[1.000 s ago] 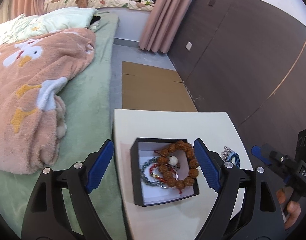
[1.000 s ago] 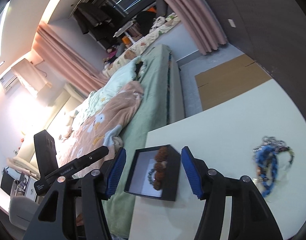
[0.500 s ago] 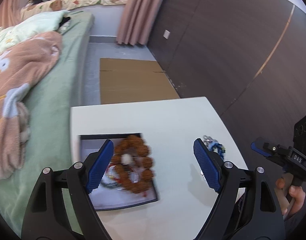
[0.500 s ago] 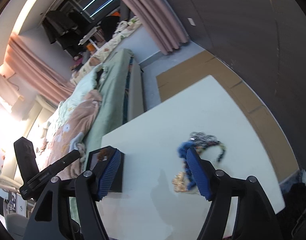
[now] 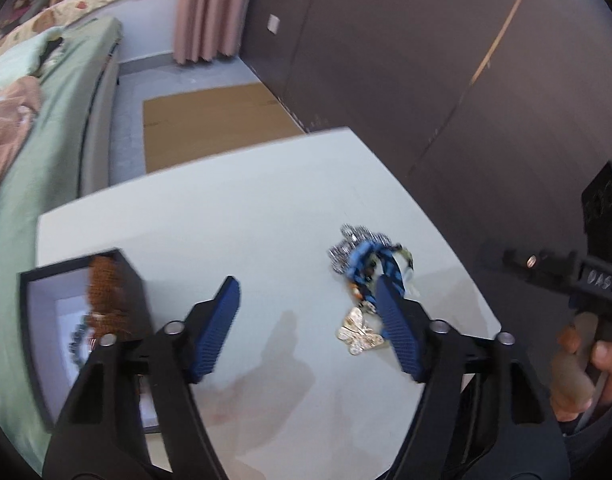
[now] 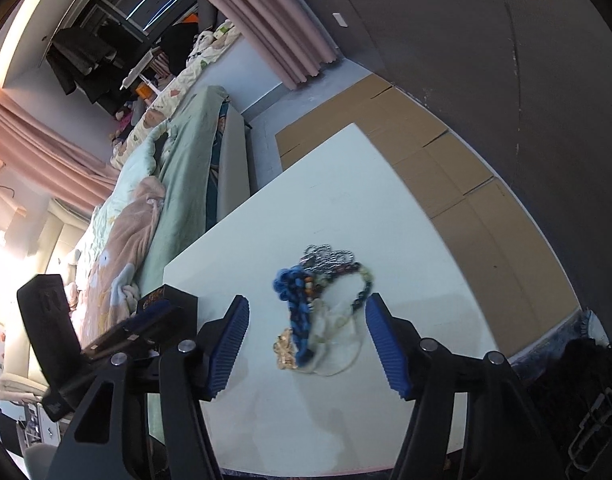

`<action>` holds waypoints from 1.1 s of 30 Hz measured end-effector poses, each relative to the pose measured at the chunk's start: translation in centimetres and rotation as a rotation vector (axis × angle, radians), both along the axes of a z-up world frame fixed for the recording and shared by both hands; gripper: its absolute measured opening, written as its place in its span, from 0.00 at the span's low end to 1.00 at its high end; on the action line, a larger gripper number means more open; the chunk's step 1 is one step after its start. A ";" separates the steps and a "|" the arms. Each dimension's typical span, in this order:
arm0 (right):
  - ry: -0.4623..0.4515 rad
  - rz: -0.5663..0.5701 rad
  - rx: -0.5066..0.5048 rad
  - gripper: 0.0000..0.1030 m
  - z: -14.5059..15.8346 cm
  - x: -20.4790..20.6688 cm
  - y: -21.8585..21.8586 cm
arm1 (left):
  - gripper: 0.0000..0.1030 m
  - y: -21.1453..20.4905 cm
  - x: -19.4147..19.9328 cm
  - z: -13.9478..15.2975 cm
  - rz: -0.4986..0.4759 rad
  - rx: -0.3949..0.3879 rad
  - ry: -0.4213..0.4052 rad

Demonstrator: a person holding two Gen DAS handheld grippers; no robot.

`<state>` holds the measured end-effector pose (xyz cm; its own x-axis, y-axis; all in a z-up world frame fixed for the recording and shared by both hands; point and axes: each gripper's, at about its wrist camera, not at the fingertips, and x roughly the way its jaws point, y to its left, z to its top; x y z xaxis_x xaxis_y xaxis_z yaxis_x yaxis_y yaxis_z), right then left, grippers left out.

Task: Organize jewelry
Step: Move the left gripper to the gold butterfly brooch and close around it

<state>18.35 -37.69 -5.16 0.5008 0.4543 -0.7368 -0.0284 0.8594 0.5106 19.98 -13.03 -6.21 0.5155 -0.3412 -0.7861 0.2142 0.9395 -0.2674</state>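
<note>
Jewelry pile (image 6: 320, 304) lies betw. right gripper (image 6: 306, 346) jaws, untouched; by left gripper's (image 5: 308, 330) right jaw. Both part-open, just closing, empty.

A white table (image 6: 346, 200) is seen, and on it a tangle of jewelry (image 6: 322, 304) in which bright blue cord, silver chain, dark and reddish beads and a pale gold piece (image 5: 360, 336) are mixed. A black box (image 5: 33, 344) with a white lining is shown, with brown beads (image 5: 105, 300) and what may be grey-blue ones inside, though blurred. Ridged blue pads (image 6: 229, 344) are carried on black gripper arms. Brown cardboard (image 6: 458, 184), pink curtains (image 6: 289, 32), green bedding (image 5: 45, 152) and a dark brown wall (image 5: 426, 60) are visible.
</note>
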 end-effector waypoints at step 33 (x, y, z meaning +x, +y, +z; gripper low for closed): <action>0.013 0.010 0.004 0.58 -0.3 0.3 -1.0 | 0.19 -3.6 -0.7 -4.8 -0.088 0.161 0.146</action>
<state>18.61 -38.72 -5.50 0.4868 0.4621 -0.7413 -0.0300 0.8569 0.5145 19.26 -16.58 -11.06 0.3666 -0.2440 -0.8978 0.2669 0.9520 -0.1498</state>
